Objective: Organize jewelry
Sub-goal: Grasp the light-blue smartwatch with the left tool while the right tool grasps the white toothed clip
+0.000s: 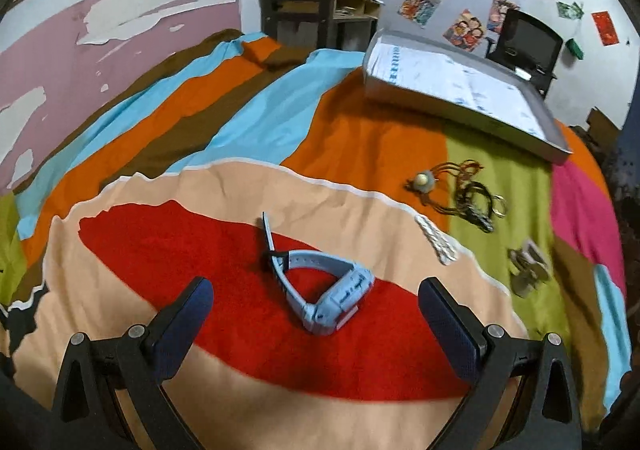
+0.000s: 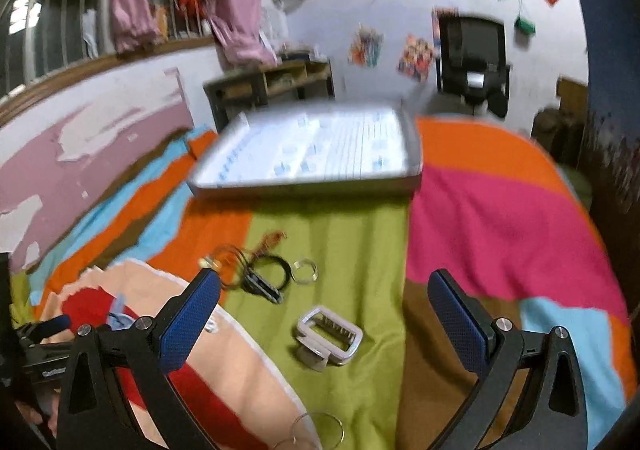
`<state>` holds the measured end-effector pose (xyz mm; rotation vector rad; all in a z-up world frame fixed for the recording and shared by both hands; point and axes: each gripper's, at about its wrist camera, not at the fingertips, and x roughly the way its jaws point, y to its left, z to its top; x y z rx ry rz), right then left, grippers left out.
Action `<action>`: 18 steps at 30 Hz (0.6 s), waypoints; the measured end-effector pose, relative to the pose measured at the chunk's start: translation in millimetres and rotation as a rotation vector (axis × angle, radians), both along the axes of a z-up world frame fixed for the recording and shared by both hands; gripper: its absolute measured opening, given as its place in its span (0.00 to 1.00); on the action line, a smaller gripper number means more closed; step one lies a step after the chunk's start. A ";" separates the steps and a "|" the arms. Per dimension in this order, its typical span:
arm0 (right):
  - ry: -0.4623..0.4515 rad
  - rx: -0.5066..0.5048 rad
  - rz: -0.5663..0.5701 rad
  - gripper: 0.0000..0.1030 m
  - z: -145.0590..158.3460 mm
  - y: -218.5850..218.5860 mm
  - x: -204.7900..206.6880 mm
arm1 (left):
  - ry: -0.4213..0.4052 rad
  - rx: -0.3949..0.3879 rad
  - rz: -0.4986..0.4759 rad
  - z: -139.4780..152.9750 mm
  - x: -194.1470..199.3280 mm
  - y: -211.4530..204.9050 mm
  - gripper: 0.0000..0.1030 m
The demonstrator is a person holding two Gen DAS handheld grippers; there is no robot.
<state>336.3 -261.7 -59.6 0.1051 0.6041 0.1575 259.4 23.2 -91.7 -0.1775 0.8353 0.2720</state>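
Note:
A light blue watch [image 1: 326, 290] lies on the red patch of the bedspread, between and just beyond the fingers of my open left gripper [image 1: 316, 298]. A white beaded bracelet [image 1: 437, 240], a tangle of dark cord necklaces [image 1: 468, 194] with a pale bead, and a silver watch [image 1: 528, 268] lie further right. In the right wrist view my right gripper [image 2: 324, 300] is open above the green patch. The silver watch [image 2: 329, 338] sits between its fingers, with the cord tangle [image 2: 260, 274] and a clear ring [image 2: 305, 271] beyond. Thin bangles [image 2: 320, 430] lie near the bottom edge.
A grey tray [image 1: 460, 110] lined with printed paper rests at the far side of the bed [image 2: 316, 154]. The left gripper's tool [image 2: 44, 334] shows at the right view's left edge. A dark shelf unit [image 1: 312, 16] and a black chair [image 1: 524, 42] stand against the wall.

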 end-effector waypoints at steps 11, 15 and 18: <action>0.193 -0.014 0.001 0.99 -79.2 19.9 54.7 | 0.022 0.054 -0.009 -30.5 22.7 -7.4 1.00; 0.276 0.015 0.048 0.99 -96.7 28.5 65.1 | 0.054 0.032 -0.004 -39.5 29.3 -6.3 1.00; 0.335 0.046 0.077 0.99 -109.1 37.1 69.5 | 0.072 0.013 -0.007 -45.5 33.1 -6.6 0.85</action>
